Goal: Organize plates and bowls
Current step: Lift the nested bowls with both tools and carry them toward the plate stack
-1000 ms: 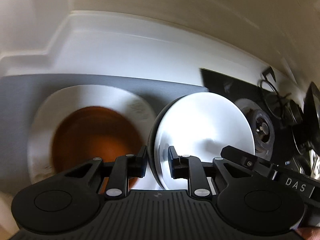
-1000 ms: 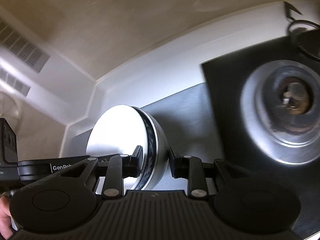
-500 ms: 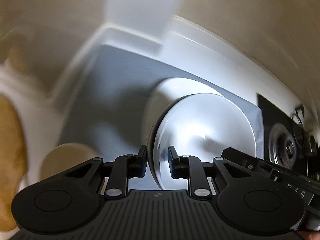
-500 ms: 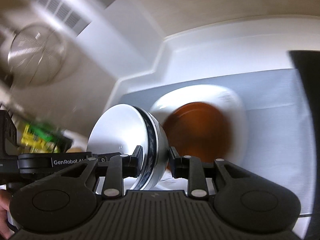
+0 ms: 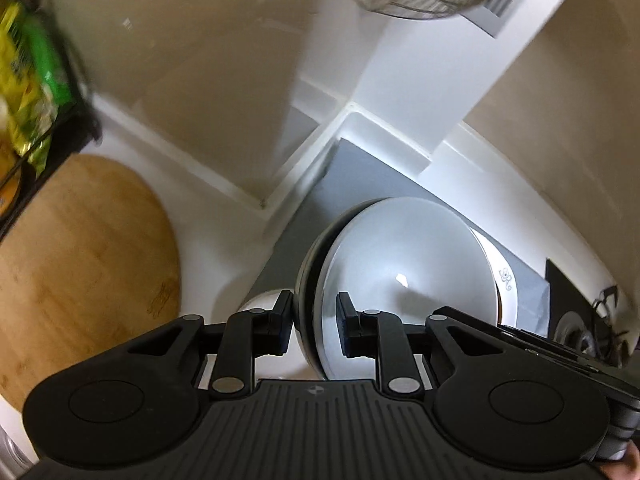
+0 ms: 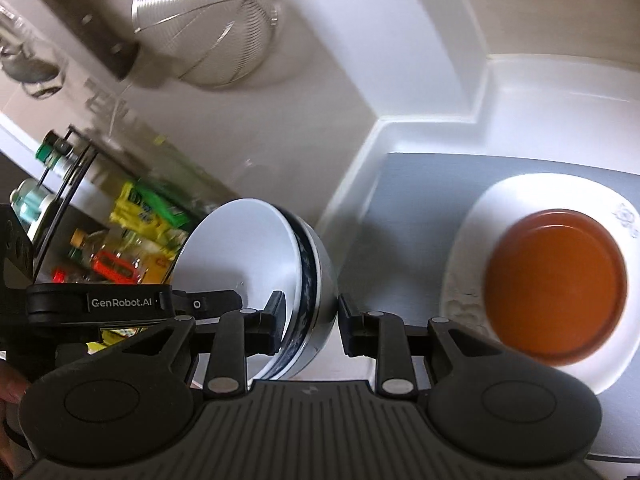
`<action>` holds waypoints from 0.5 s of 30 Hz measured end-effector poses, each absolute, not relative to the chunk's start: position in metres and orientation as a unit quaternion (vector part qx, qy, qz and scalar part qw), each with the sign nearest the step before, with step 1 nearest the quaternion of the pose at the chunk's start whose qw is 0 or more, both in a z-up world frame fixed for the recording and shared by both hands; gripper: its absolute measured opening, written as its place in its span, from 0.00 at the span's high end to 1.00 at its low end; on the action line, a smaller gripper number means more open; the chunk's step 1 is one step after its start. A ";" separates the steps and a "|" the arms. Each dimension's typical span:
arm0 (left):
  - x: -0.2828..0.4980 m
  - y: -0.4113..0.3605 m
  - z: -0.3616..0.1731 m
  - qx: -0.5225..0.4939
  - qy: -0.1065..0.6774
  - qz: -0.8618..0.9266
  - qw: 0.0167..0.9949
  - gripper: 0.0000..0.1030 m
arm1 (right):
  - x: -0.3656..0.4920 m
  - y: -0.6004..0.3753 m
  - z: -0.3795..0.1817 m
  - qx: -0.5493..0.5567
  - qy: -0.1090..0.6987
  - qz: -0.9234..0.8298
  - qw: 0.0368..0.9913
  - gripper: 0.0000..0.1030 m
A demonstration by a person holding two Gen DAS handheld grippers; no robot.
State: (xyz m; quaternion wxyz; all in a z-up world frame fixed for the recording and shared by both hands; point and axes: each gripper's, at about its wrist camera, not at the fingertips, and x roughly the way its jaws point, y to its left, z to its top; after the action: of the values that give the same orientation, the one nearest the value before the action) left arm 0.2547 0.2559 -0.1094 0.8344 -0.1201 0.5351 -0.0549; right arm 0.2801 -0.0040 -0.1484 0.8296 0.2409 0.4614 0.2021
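Round wooden board (image 5: pixel 80 264): lies flat on the white counter at the left of the left wrist view, largest item in sight; white counter (image 5: pixel 224 248): runs between the board and a grey mat; grey mat (image 6: pixel 416 200): lies on the counter in the corner below the white backsplash; white plate (image 6: pixel 516 200): rests on the mat, small floral mark near its rim; orange-brown dish (image 6: pixel 556 280): sits inside the white plate, roughly centred; metal mesh strainer (image 6: pixel 208 28): hangs on the wall above the counter; white bowl with dark patterned rim band (image 6: pixel 256 264): held on edge above the counter, its hollow facing the left gripper's side, gripped at the rim from both sides; rack of bottles and bright packets (image 6: pixel 120 240): stands behind the bowl in the right wrist view, blurred; left gripper (image 5: pixel 314 322): jaws narrowed onto the bowl's rim, one finger on the dark outer wall, the other inside the white hollow; right gripper (image 6: pixel 310 322): jaws likewise pinching the bowl's rim, left finger inside the hollow, right finger near the outer wall, contact there not certain; stove burner (image 5: pixel 580 328): at the far right edge of the left wrist view, partly hidden.
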 end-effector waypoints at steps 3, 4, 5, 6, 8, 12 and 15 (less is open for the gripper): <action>0.253 0.271 -0.121 -0.144 0.550 -0.055 0.821 0.78 | 0.282 0.004 -0.150 0.228 0.469 0.207 0.828 0.70; 0.252 0.272 -0.126 -0.146 0.555 -0.055 0.817 0.78 | 0.281 0.007 -0.152 0.221 0.472 0.207 0.828 0.70; 0.251 0.273 -0.131 -0.147 0.560 -0.054 0.814 0.78 | 0.281 0.009 -0.155 0.215 0.476 0.207 0.827 0.70; 0.249 0.273 -0.136 -0.146 0.564 -0.051 0.811 0.78 | 0.280 0.010 -0.158 0.212 0.481 0.207 0.825 0.70; 0.245 0.273 -0.147 -0.144 0.570 -0.045 0.808 0.78 | 0.280 0.014 -0.166 0.206 0.491 0.205 0.821 0.70; 0.240 0.274 -0.169 -0.155 0.584 -0.034 0.796 0.78 | 0.278 0.021 -0.180 0.180 0.505 0.202 0.819 0.70; 0.236 0.277 -0.179 -0.155 0.590 -0.028 0.792 0.78 | 0.278 0.030 -0.189 0.154 0.515 0.206 0.818 0.70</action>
State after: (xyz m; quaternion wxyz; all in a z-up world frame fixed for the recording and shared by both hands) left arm 0.2358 0.2765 -0.1786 0.7920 -0.1554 0.5897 -0.0281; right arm 0.2782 0.0296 -0.1886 0.8178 0.1538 0.5150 0.2058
